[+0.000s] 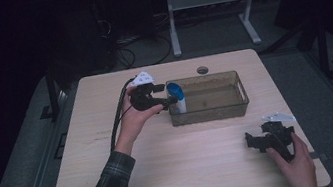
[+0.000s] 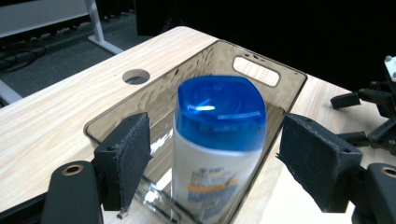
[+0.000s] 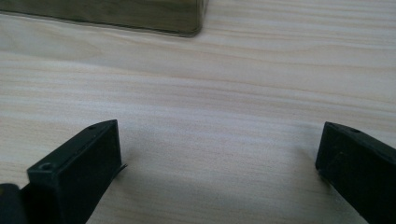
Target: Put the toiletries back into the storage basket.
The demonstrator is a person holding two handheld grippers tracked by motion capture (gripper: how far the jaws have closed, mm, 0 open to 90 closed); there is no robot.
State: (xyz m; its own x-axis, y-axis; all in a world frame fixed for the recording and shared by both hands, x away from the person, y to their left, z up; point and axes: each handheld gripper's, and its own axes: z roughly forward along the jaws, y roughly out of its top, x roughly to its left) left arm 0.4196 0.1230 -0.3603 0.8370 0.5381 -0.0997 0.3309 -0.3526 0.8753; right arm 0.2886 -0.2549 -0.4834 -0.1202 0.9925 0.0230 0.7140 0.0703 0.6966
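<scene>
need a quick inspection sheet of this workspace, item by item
surface: light wood table, round hole near the far edge
job's things: white bottle with a blue cap stands upright at the left end of a tinted plastic bin
clutter: nothing seen
grippers: left gripper open, pads either side of the bottle with gaps; right gripper open, low over bare table near the right front corner
cables: black cable trails from the left gripper across the table; more cables on the floor beyond
surroundings: dark room, white table frame behind
</scene>
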